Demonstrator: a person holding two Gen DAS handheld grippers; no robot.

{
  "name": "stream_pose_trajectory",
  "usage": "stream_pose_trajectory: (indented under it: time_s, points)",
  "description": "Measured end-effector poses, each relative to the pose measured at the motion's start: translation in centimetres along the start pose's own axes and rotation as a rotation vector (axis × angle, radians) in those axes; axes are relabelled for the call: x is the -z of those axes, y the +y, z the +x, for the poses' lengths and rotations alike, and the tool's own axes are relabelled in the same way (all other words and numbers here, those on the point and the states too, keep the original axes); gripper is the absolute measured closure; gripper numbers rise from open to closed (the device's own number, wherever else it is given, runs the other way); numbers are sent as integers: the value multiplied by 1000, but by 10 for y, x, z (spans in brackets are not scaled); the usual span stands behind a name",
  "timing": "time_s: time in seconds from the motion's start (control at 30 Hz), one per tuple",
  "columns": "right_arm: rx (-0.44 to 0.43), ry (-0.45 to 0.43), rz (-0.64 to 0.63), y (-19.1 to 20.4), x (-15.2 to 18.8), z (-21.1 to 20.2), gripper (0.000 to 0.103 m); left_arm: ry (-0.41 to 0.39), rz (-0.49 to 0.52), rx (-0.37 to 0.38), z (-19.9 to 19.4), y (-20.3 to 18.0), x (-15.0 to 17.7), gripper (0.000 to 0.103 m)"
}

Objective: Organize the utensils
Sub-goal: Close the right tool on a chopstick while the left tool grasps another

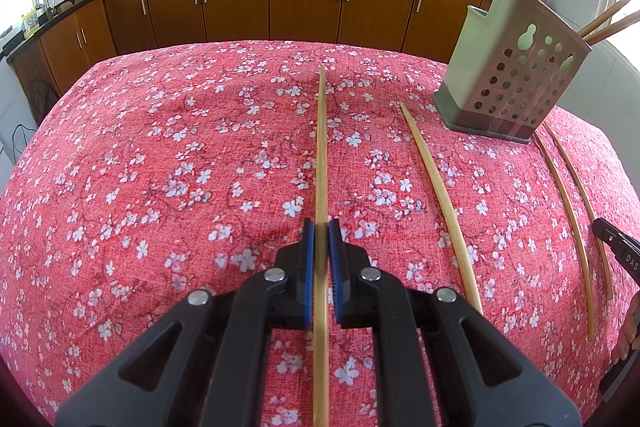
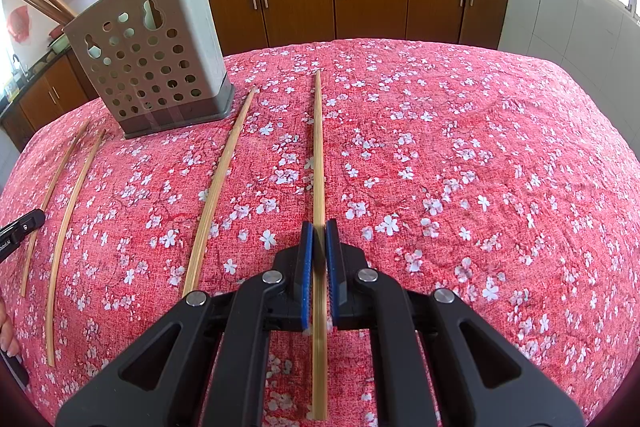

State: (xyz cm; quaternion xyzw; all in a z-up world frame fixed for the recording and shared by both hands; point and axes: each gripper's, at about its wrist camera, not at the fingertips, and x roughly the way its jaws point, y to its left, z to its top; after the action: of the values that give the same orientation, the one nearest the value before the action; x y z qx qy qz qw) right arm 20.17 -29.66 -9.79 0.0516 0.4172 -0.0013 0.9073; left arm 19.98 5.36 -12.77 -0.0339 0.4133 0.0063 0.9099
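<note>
Chopsticks lie in rows on a red floral tablecloth (image 1: 160, 155) in the left wrist view, and the left gripper (image 1: 320, 239) at lower centre has its blue pads closed on one of them, the held chopstick (image 1: 321, 147), which runs straight up the middle of the frame between the jaws. To its right lies a second chopstick (image 1: 440, 195), and further right a pair of thin chopsticks (image 1: 576, 227) curves toward the right edge. A perforated grey utensil holder (image 1: 516, 75) stands at upper right, more sticks poking from its top. The tip of the other tool shows at the right edge. In the right wrist view, the right gripper (image 2: 319, 239) at lower centre is likewise clamped on a chopstick of its own (image 2: 318, 147), lined up the frame's middle. A loose chopstick (image 2: 220, 187) lies just left, two more (image 2: 68, 219) at far left, and the holder (image 2: 156, 51) stands at upper left on the cloth (image 2: 480, 167).
</note>
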Motion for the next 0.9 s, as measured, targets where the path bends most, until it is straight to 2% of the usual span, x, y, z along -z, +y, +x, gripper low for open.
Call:
stream_pose_trajectory:
  time_s: [0.9]
  points:
    - [0,0,1,0,0,0,95,9,1,-4,0,0,-1,92]
